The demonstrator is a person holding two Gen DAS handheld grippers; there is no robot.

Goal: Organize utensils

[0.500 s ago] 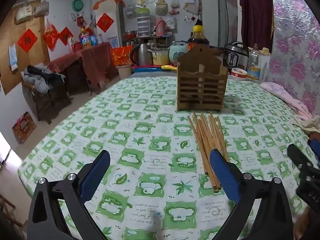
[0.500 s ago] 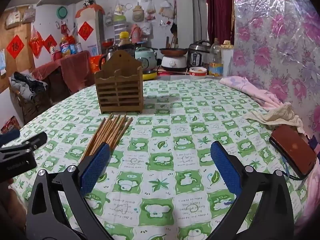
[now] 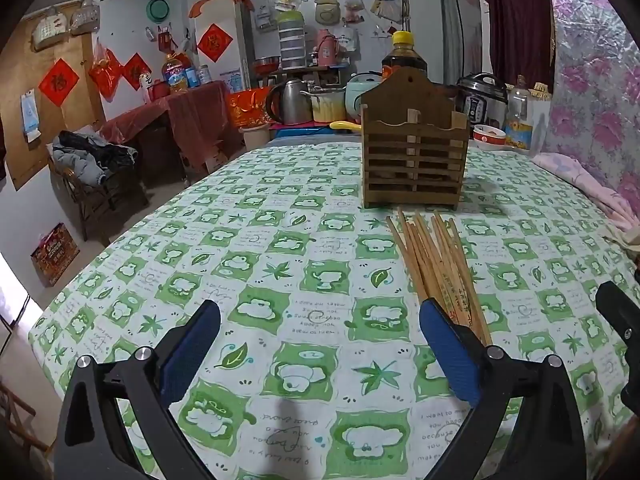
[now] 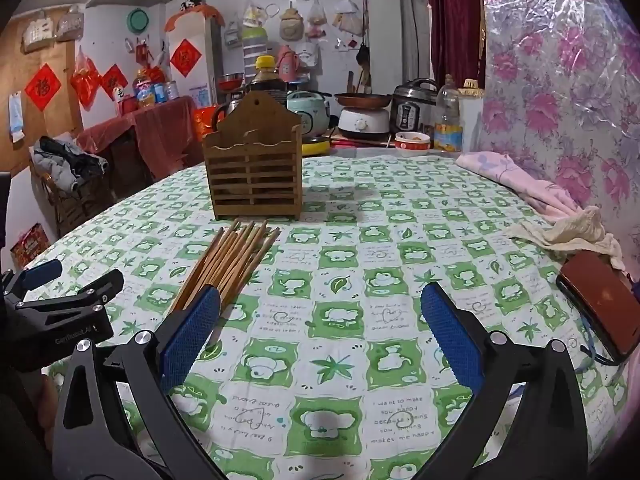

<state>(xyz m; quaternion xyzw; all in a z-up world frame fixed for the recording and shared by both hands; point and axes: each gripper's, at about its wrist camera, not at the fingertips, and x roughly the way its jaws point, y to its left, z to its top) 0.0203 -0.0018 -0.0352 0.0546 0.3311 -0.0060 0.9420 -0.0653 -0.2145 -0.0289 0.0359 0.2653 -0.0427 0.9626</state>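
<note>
A bundle of wooden chopsticks (image 3: 436, 268) lies flat on the green-and-white checked tablecloth (image 3: 280, 264) that covers the table, just in front of a slatted wooden utensil holder (image 3: 414, 160). The holder stands upright, and the chopstick tips fan out toward its base without touching it.

The left hand-held gripper (image 3: 320, 344) hovers over the cloth on the near side of the holder, jaws spread wide with nothing between them. Its right blue pad (image 3: 448, 352) covers the near ends of the chopsticks in this view; whether it touches them cannot be told.

The right hand-held gripper (image 4: 320, 332) is also spread wide and empty, tilted down toward the cloth, nearer than the holder and to its right. In its view the chopsticks (image 4: 228, 264) run from the holder (image 4: 256, 168) toward its left blue pad (image 4: 192, 332), which hides their near ends.

To the right of the holder, at the table's edge, lie a pink cloth (image 4: 516, 180), a cream rag (image 4: 568, 232) and a dark red case (image 4: 596, 300).
</note>
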